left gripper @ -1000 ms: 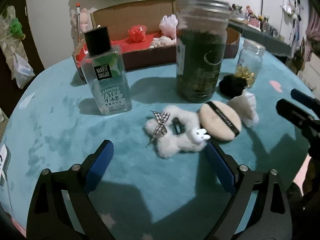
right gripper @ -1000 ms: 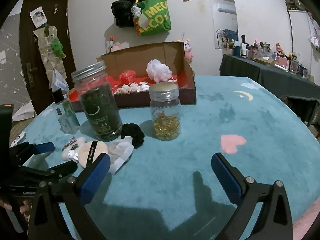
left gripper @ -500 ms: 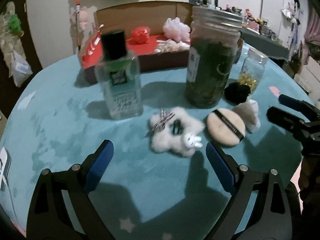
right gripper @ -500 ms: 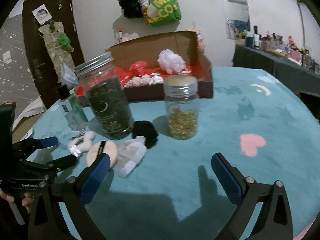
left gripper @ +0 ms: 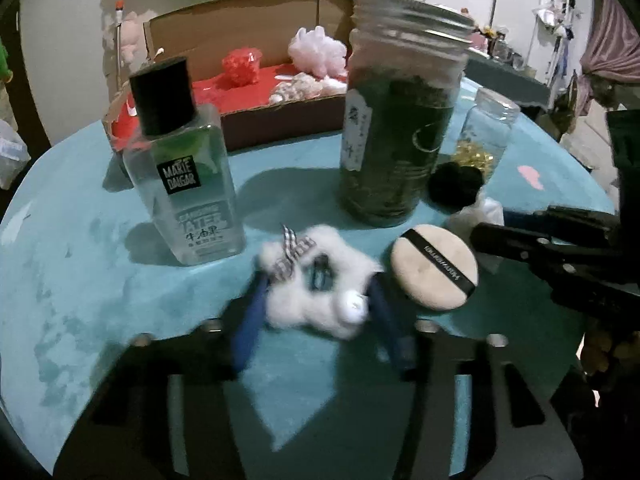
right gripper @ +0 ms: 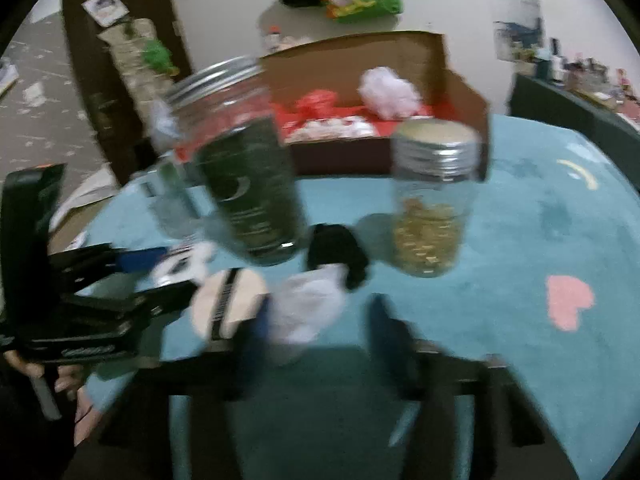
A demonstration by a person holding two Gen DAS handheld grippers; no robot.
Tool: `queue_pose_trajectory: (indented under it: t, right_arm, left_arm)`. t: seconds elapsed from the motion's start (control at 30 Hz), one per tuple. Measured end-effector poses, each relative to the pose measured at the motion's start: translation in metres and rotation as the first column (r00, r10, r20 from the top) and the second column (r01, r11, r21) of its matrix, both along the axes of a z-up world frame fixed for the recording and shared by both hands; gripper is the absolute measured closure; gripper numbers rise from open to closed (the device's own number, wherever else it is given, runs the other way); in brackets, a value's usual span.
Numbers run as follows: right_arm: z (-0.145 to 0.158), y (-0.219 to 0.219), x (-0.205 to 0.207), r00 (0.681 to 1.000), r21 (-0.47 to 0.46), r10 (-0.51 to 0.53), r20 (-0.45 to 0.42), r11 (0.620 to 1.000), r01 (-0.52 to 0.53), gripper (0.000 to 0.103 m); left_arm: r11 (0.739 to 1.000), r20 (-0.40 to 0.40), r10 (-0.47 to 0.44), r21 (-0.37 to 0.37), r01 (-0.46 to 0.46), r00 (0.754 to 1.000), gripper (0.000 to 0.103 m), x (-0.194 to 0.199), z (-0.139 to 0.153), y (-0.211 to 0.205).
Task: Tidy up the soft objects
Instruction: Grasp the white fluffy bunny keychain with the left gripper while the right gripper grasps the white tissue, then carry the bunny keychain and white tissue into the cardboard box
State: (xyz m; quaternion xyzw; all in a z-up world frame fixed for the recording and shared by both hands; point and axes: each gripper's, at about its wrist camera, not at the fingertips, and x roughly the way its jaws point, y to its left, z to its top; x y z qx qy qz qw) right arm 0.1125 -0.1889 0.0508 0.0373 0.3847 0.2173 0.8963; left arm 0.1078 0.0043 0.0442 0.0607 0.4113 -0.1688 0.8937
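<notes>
A fluffy white hair clip (left gripper: 316,284) with a checked bow lies on the teal table between the fingers of my left gripper (left gripper: 316,312), whose jaws stand narrowed around it, touching its sides. A round beige powder puff (left gripper: 434,268) lies to its right. My right gripper (right gripper: 320,332) is open around a white soft piece (right gripper: 308,304), with a black scrunchie (right gripper: 340,248) just behind it. The puff shows in the right wrist view (right gripper: 224,300) too. An open cardboard box (left gripper: 280,120) with red lining holds soft items at the back.
A cleansing water bottle (left gripper: 184,176), a tall jar of dark green contents (left gripper: 396,120) and a small jar of gold bits (right gripper: 432,200) stand close behind the soft items. The right gripper shows at the right of the left wrist view (left gripper: 560,240).
Both grippers moved forward toward the soft items. The left jaws narrowed around the fluffy clip. The right jaws narrowed and now straddle the white soft piece.
</notes>
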Motion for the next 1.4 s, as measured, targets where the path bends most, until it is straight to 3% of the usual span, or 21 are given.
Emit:
queue_pose_trajectory:
  t: [0.23, 0.6, 1.17, 1.4]
  right_arm:
    - [0.011, 0.006, -0.015, 0.998, -0.015, 0.029, 0.057, 0.999, -0.028, 0.08]
    - [0.019, 0.002, -0.016, 0.997, -0.013, 0.018, 0.073, 1.0, -0.017, 0.08]
    - [0.023, -0.044, -0.006, 0.994, -0.039, -0.099, 0.042, 0.994, 0.101, 0.08]
    - [0.026, -0.066, 0.007, 0.989, -0.071, -0.147, 0.029, 0.986, 0.149, 0.08]
  left_arm:
    - [0.998, 0.043, -0.023, -0.059, 0.026, 0.999, 0.06, -0.016, 0.014, 0.0]
    - [0.998, 0.057, -0.018, -0.058, 0.022, 0.998, 0.06, -0.017, 0.021, 0.001]
    - [0.993, 0.045, 0.113, -0.027, -0.111, 0.993, 0.06, -0.018, 0.027, 0.049]
    - [0.983, 0.023, 0.185, 0.003, -0.185, 0.982, 0.06, 0.001, 0.025, 0.081]
